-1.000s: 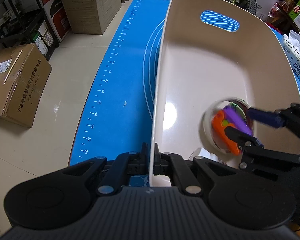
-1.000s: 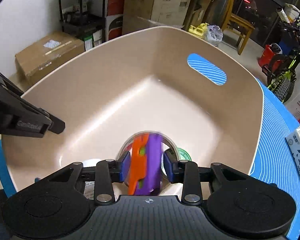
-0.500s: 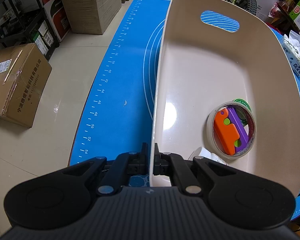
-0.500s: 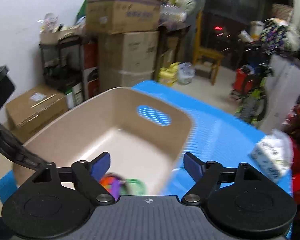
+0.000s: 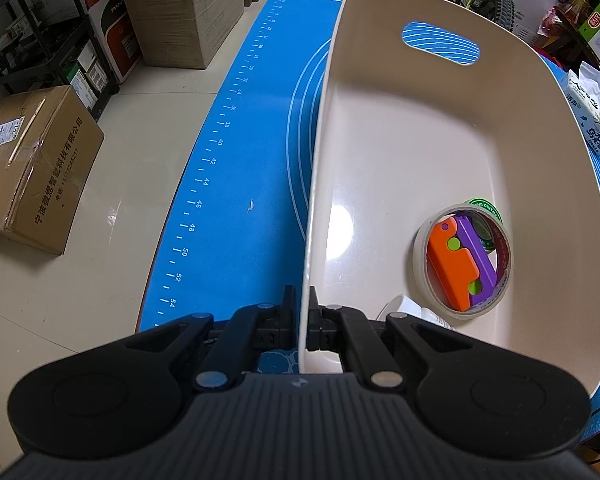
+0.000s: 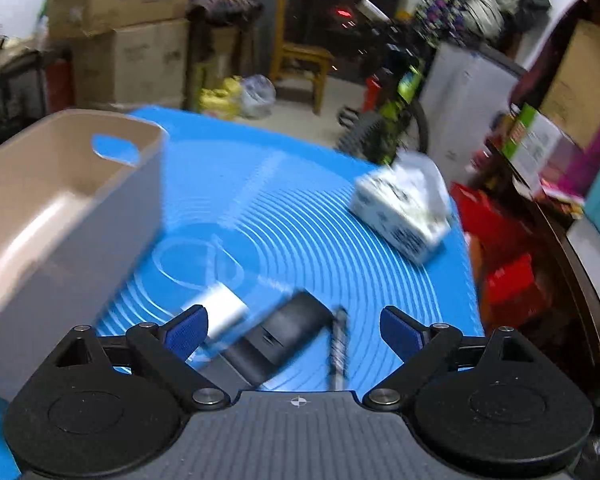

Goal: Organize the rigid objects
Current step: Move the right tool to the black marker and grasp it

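The left matte-black plastic claw [image 5: 306, 322] has a ribbed grey housing, two round black discs, silver pivot screws and angular linkage arms. The right black plastic claw [image 6: 294, 330] is built alike, with blue pads [image 6: 188, 330] on its fingertips and a small crosshair mark.

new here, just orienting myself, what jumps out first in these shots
The big beige bin on the blue mat, its near rim pinched by the left gripper. Inside sits an orange and purple toy within a tape roll. The right gripper hangs open over blurred items on the mat.
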`<state>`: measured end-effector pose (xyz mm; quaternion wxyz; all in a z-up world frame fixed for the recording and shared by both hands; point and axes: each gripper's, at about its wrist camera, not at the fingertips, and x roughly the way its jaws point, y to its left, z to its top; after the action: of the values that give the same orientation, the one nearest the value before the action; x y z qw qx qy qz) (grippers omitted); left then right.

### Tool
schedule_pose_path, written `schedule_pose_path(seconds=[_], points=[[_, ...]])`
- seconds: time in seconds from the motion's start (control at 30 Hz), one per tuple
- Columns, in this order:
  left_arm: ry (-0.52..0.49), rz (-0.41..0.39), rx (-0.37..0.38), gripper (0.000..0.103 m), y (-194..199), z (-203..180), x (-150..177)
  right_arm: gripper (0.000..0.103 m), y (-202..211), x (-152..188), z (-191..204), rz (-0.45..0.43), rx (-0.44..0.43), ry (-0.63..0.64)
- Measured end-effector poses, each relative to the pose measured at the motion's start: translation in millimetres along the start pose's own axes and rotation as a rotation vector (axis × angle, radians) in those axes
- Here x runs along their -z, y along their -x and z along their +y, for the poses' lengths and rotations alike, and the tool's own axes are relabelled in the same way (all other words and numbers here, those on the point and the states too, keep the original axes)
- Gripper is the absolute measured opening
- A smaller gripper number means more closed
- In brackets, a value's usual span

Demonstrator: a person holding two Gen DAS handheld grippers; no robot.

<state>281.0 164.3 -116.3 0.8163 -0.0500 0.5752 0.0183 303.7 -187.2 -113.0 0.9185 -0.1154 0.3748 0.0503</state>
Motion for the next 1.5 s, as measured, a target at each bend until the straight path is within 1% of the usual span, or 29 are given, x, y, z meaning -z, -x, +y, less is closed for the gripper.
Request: schedule_pose_path(seconds=[0.23, 0.33, 0.37, 0.43, 0.5, 0.53, 0.67, 0.73, 0.77, 0.8, 0.83, 0.87, 0.9, 1.0, 1.17, 1.27, 1.5], points=[[0.000, 0.000, 0.000, 0.005, 0, -1, 0, 0.091, -46, 28, -20, 0.134, 0.034, -0.055], [0.001, 0.000, 0.000, 0.005, 0, 0, 0, 0.083, -64, 37, -28, 0.193, 0.019, -0.125], [0.000, 0.001, 0.000, 0.005, 0, 0, 0, 0.080, -69, 39, -31, 0.200, 0.007, -0.157], [0.000, 0.001, -0.001, 0.005, 0, 0, 0, 0.078, -76, 45, -33, 0.200, 0.006, -0.203], [0.001, 0.001, 0.001, 0.006, 0, 0, 0, 0.072, -82, 47, -36, 0.195, 0.006, -0.226], [0.001, 0.001, 0.001, 0.006, -1, 0, 0, 0.072, -82, 48, -36, 0.185, 0.002, -0.236], [0.002, 0.002, -0.004, 0.008, -1, 0, -1, 0.063, -87, 46, -40, 0.159, -0.007, -0.260], [0.002, 0.002, -0.004, 0.008, -1, 0, -1, 0.055, -87, 46, -40, 0.145, -0.016, -0.260], [0.002, 0.002, -0.004, 0.008, -1, 0, -1, 0.048, -87, 47, -39, 0.138, -0.013, -0.259], [0.002, 0.002, -0.004, 0.008, -1, 0, -1, 0.043, -85, 47, -37, 0.130, -0.013, -0.255], [0.002, 0.002, -0.004, 0.008, -1, -1, -1, 0.039, -85, 48, -36, 0.125, -0.013, -0.253], [0.002, 0.002, -0.004, 0.008, -1, 0, -1, 0.029, -83, 49, -36, 0.121, -0.010, -0.252], [0.003, 0.002, -0.004, 0.008, -1, 0, -1, 0.025, -82, 49, -35, 0.120, -0.006, -0.252], [0.003, 0.002, -0.003, 0.008, 0, 1, -1, 0.025, -79, 51, -35, 0.121, -0.011, -0.252], [0.003, 0.002, -0.002, 0.008, 0, 0, -1, 0.025, -59, 49, -30, 0.061, 0.013, -0.255], [0.004, 0.002, -0.002, 0.008, 0, 1, -1, 0.025, -41, 39, -26, 0.015, 0.013, -0.253], [0.004, 0.002, -0.002, 0.008, 0, 1, -1, 0.025, -1, 2, -16, -0.094, -0.025, -0.281]])
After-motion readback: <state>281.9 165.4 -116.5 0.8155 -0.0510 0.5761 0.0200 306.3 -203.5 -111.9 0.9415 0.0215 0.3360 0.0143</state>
